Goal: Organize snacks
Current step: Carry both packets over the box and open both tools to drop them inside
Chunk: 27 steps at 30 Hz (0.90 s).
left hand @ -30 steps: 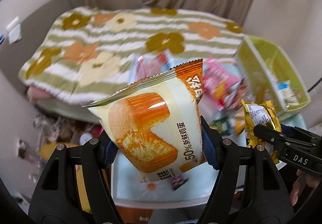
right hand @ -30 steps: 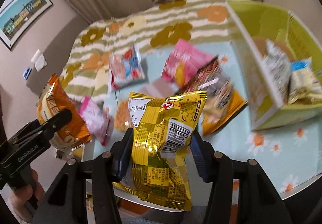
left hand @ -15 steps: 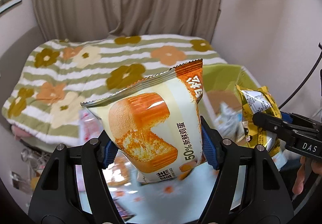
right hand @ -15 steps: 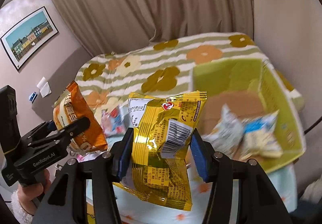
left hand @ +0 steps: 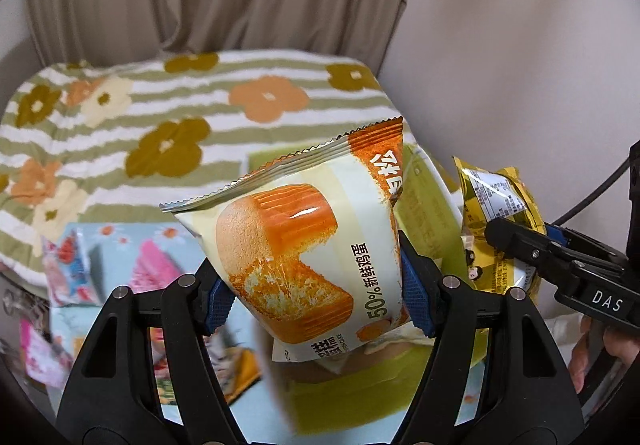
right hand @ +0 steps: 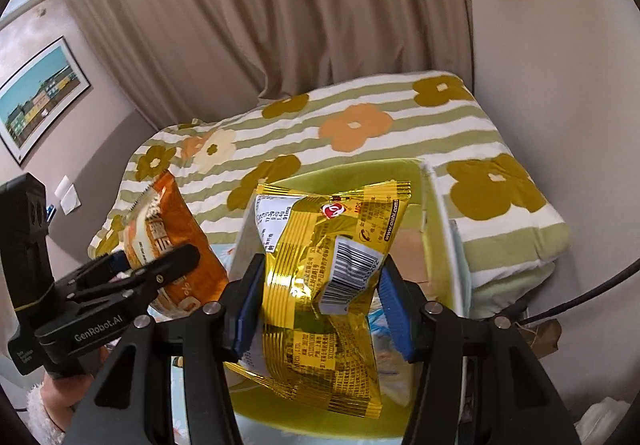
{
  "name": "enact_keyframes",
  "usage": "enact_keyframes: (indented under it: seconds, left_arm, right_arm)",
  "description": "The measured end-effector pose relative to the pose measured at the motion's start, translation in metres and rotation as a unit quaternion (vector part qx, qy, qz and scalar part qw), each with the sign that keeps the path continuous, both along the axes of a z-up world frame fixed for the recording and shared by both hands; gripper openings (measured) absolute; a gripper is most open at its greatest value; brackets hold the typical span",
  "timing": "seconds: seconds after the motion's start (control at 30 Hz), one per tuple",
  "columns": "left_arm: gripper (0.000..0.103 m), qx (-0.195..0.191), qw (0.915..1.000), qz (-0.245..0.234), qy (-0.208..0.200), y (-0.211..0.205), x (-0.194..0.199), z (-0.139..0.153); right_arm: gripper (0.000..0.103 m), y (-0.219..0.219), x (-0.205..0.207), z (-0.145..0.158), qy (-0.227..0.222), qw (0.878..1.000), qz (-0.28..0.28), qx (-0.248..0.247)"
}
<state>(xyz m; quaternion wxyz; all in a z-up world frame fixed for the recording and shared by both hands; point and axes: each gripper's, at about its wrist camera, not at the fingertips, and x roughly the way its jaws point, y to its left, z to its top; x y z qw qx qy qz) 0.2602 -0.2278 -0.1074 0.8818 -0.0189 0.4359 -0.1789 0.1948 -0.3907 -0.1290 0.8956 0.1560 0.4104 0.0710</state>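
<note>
Above the green bin's white rim (right hand: 438, 213), left gripper (left hand: 316, 297) clamping cake packet (left hand: 304, 257), right gripper (right hand: 320, 309) pinching yellow snack bag (right hand: 324, 277), both clear of walls.

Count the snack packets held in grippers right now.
2. The orange-and-cream cake packet sits in the left gripper; the crinkled gold foil packet sits in the right gripper, over the green bin.

"50%" followed by Chinese characters is printed on the cake packet (left hand: 320, 253); "DAS" is marked on the right gripper (left hand: 520, 245); "GenRobot.AI" is marked on the left gripper (right hand: 160, 265); a barcode and "www.oishi.com" are carried by the yellow bag (right hand: 332, 273).
</note>
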Motion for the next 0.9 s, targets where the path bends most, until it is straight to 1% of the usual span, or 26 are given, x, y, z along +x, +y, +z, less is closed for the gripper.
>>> enact_keyframes:
  seconds: [0.13, 0.2, 0.27, 0.3, 0.33, 0.5, 0.6, 0.77, 0.9]
  left_arm:
    - [0.067, 0.016, 0.9993, -0.016, 0.031, -0.024, 0.018, -0.021]
    - [0.069, 0.011, 0.9984, -0.023, 0.051, -0.03, 0.026, -0.032]
    - [0.079, 0.005, 0.9974, -0.027, 0.067, -0.033, 0.032, -0.042]
    - [0.094, 0.009, 0.9971, -0.026, 0.071, -0.035, 0.032, -0.046]
    - [0.102, 0.016, 0.9972, -0.025, 0.069, -0.037, 0.032, -0.048]
    - [0.102, 0.046, 0.9971, -0.028, 0.054, -0.041, 0.024, -0.049]
    - [0.102, 0.044, 0.9974, -0.029, 0.049, -0.038, 0.017, -0.046]
    - [0.102, 0.06, 0.9971, -0.028, 0.038, -0.033, 0.013, -0.041]
    - [0.102, 0.059, 0.9973, -0.026, 0.036, -0.028, 0.012, -0.038]
  right_arm:
    - [0.05, -0.018, 0.01, -0.013, 0.013, 1.0, -0.006, 0.01]
    - [0.05, -0.023, 0.013, -0.019, 0.02, 1.0, -0.008, 0.015]
    - [0.05, -0.027, 0.016, -0.022, 0.026, 0.999, -0.011, 0.015]
    - [0.05, -0.03, 0.016, -0.024, 0.029, 0.999, -0.012, 0.015]
    - [0.05, -0.033, 0.017, -0.025, 0.031, 0.999, -0.015, 0.016]
    - [0.05, -0.04, 0.019, -0.029, 0.04, 0.999, -0.015, 0.02]
    - [0.05, -0.036, 0.021, -0.032, 0.043, 0.999, -0.006, 0.013]
    - [0.05, -0.03, 0.029, -0.033, 0.046, 0.999, 0.007, 0.004]
    - [0.05, -0.026, 0.04, -0.035, 0.049, 0.999, 0.012, 0.001]
